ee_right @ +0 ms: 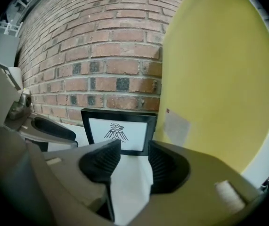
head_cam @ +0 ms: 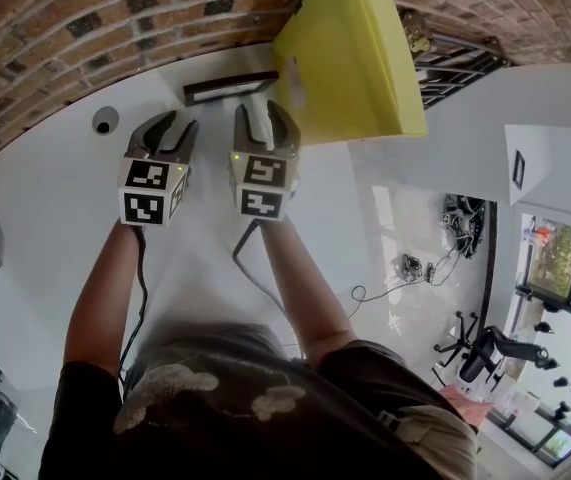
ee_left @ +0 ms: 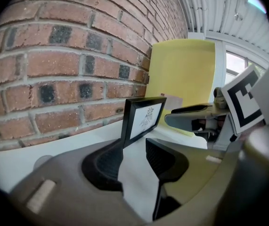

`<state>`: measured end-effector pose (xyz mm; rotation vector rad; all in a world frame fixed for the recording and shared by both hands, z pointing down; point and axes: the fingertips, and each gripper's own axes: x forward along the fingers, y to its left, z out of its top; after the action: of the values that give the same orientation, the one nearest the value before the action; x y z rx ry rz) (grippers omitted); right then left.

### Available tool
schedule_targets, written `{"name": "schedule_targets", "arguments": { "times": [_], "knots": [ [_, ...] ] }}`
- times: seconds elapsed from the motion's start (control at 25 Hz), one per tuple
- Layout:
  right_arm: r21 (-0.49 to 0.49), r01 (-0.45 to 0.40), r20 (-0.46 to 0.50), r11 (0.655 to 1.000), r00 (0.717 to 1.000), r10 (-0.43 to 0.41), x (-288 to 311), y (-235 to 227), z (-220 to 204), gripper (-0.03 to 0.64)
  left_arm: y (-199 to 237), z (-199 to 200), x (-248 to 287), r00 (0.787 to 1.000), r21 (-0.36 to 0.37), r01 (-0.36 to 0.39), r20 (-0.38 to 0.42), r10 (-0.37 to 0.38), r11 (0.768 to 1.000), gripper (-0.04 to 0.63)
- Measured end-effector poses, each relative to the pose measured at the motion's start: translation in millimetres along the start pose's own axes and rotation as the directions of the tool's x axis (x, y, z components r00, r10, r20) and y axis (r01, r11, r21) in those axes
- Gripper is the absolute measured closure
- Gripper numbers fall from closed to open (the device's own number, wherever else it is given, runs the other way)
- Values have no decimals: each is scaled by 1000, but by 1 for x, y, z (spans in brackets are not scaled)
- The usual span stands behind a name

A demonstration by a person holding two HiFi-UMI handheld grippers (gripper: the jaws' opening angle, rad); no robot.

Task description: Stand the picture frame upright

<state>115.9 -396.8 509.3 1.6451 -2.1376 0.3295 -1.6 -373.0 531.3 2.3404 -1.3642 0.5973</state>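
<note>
Head view. Picture frame upright at the far edge of the white counter, close under the brick wall, long axis level and along that wall. Left gripper and right gripper side by side over the counter's middle, both aimed at the wall, the right one's tips just short of the frame. Jaws of both spread, only white counter between them. Tall yellow panel at the far right of the counter, just beside the frame. Round hole near the far left edge. Off the right edge, pale floor with loose cables, a black chair and windows.

Left gripper view. Left gripper with jaws apart on nothing but bare counter. Frame beyond the tips, seen at a slant, face turned to the picture's right, untouched. Right gripper reaching in from the right. Brick wall behind, yellow panel past the frame.

Right gripper view. Right gripper with jaws apart, empty. Frame straight ahead and face-on, black border, white sheet with a bird drawing, wider than tall, standing square, back towards the brick wall. Left gripper at the left, yellow panel filling the right.
</note>
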Motion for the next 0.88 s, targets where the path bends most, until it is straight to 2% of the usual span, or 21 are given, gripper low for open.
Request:
{"name": "schedule_targets", "arguments": {
  "times": [0.24, 0.4, 0.44, 0.56, 0.64, 0.72, 0.88],
  "knots": [
    [15, -13, 25, 1000, 1000, 13, -31, 6, 9, 431, -10, -6, -44, 1000, -2, 1, 12, -1, 1000, 433],
    [13, -36, 38, 999, 999, 35, -60, 19, 14, 433, -16, -15, -85, 1000, -30, 0, 10, 1, 1000, 433],
    [10, -40, 45, 999, 998, 39, -68, 22, 16, 450, -17, -17, -96, 1000, -40, -1, 14, 1, 999, 434],
    [-6, -62, 64, 998, 996, 62, -95, 37, 22, 454, -20, -13, -132, 999, -49, -6, 48, 9, 999, 438],
    [-17, -70, 77, 997, 994, 71, -113, 46, 25, 486, -22, -7, -155, 997, -40, -6, 80, 10, 999, 457],
    [-29, -72, 86, 997, 994, 74, -131, 56, 26, 488, -23, -5, -176, 994, -37, -8, 111, 12, 999, 475],
    [-47, -85, 94, 995, 992, 89, -166, 82, 26, 548, -20, -3, -218, 987, -59, -21, 158, 30, 998, 503]
  ]
}}
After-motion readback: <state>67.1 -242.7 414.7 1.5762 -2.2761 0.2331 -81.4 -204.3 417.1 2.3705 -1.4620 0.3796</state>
